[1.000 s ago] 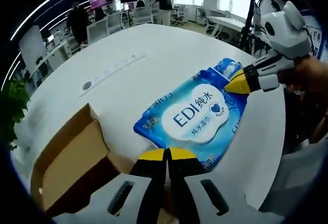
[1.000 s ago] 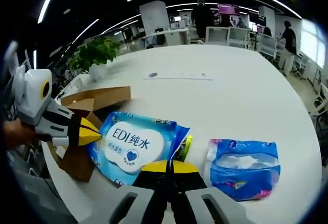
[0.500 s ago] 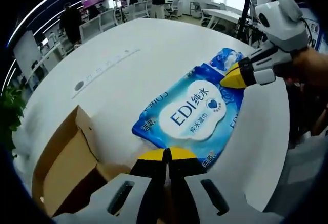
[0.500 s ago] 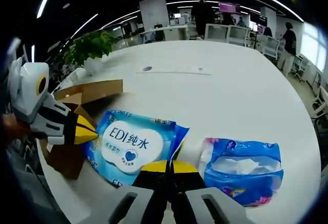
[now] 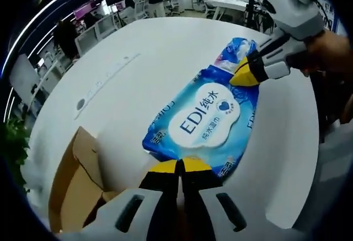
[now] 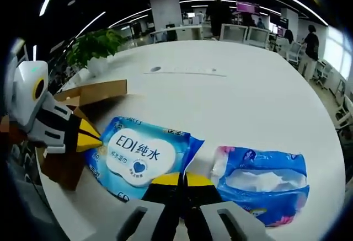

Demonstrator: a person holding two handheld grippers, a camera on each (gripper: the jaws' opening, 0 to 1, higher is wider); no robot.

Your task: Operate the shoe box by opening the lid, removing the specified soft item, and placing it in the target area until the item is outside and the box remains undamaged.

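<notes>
White round surface (image 5: pixel 165 59) with the blue EDI wet-wipes pack (image 5: pixel 205 117) lying flat on it, out of the box. Landmark = the wipes pack.

Left gripper view: left tongs (image 5: pixel 177 166) closed, yellow tips pinched on the near edge of the wipes pack. Right tongs (image 5: pixel 242 77) come in from the right, tips together on the far edge of the pack, so the pack is held at both ends. A person's hand (image 5: pixel 328 51) is behind those tongs. Open brown shoe box (image 5: pixel 77 188) sits just beside the pack on the left tongs' side, flap up. A second blue tissue pack (image 5: pixel 234 51) pokes out beyond the wipes pack's far end. Long pale strip (image 5: pixel 107 78) lies on the surface well apart from the pack.

Right gripper view: right tongs (image 6: pixel 177 179) closed on the near edge of the wipes pack (image 6: pixel 142 155). Left tongs (image 6: pixel 88 137) closed at the pack's opposite edge. Shoe box (image 6: pixel 83 100) beyond and beside that end, touching or nearly so, cannot tell. Tissue pack (image 6: pixel 263 180) just beside the wipes pack on the other side, clear window up. Potted plant (image 6: pixel 96 45) at the surface edge beyond the box. Office desks and people in the background, too small to detail.
</notes>
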